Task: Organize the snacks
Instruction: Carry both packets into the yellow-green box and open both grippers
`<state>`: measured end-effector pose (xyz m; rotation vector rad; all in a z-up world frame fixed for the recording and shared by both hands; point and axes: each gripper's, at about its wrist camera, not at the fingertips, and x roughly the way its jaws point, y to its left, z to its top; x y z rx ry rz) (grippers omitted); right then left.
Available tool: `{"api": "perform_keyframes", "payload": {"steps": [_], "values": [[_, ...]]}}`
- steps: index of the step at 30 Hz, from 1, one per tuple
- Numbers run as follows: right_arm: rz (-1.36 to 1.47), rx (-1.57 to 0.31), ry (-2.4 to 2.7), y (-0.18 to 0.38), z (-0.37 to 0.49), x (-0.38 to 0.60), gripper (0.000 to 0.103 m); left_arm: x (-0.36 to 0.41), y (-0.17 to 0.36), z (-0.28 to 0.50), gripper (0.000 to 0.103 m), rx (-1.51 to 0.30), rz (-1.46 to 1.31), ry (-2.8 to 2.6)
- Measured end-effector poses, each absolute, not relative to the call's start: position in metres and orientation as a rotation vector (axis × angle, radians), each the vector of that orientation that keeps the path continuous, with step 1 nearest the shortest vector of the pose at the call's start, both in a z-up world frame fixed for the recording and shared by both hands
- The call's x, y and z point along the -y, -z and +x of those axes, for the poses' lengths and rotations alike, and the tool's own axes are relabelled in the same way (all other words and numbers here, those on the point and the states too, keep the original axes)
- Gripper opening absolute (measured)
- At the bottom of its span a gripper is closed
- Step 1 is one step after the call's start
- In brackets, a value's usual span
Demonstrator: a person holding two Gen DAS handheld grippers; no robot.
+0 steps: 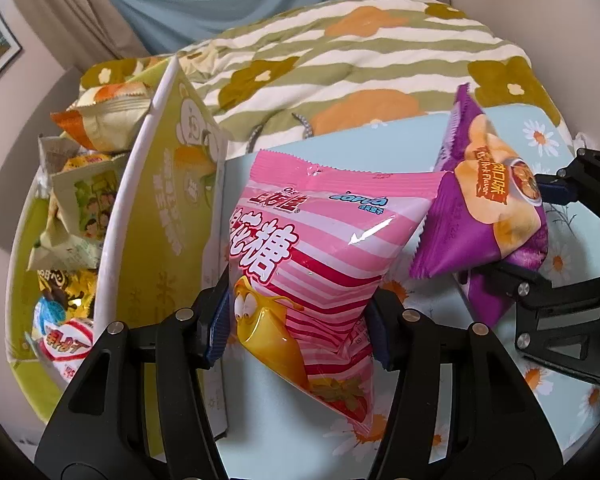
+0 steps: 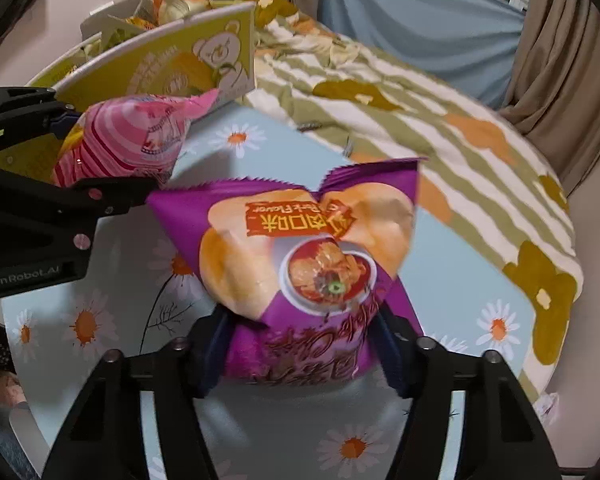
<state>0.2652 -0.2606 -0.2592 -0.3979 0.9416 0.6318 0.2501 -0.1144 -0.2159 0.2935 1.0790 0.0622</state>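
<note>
My left gripper (image 1: 300,332) is shut on a pink striped candy bag (image 1: 320,248) and holds it above the light blue daisy-print table (image 1: 556,400). My right gripper (image 2: 304,344) is shut on a purple chip bag (image 2: 300,256), also held above the table (image 2: 260,432). In the left wrist view the purple bag (image 1: 496,216) and right gripper (image 1: 540,236) are at the right. In the right wrist view the pink bag (image 2: 136,140) and left gripper (image 2: 100,156) are at the left. A yellow-green box (image 1: 156,208) with several snack bags stands left of the pink bag.
The box wall with a bear print (image 2: 172,64) rises behind the pink bag. A bed with a green striped flower quilt (image 2: 440,120) lies beyond the table. Curtains (image 2: 560,60) hang at the back right. The box holds several packets (image 1: 80,208).
</note>
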Motion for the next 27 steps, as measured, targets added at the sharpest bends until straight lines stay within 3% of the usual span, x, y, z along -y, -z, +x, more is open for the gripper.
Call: {"api": "perform_keyframes", "payload": {"steps": [9,15,20,27], "values": [[-0.219,-0.894,-0.624,0.235,0.265,0.281,0.051,0.114,0.173,0.237,0.055,-1.000,0.267,-0.062],[-0.139,-0.860,-0.625,0.170,0.260,0.285,0.051,0.090,0.108,0.213,0.055,-0.919,0.206,-0.079],[-0.105,-0.832,-0.666,0.108,0.253,0.259,0.051,0.040,0.064,0.198,0.055,-0.866,0.185,-0.150],[-0.079,-0.785,-0.732,0.068,0.239,0.188,0.051,-0.040,0.050,0.191,0.055,-0.868,0.193,-0.214]]}}
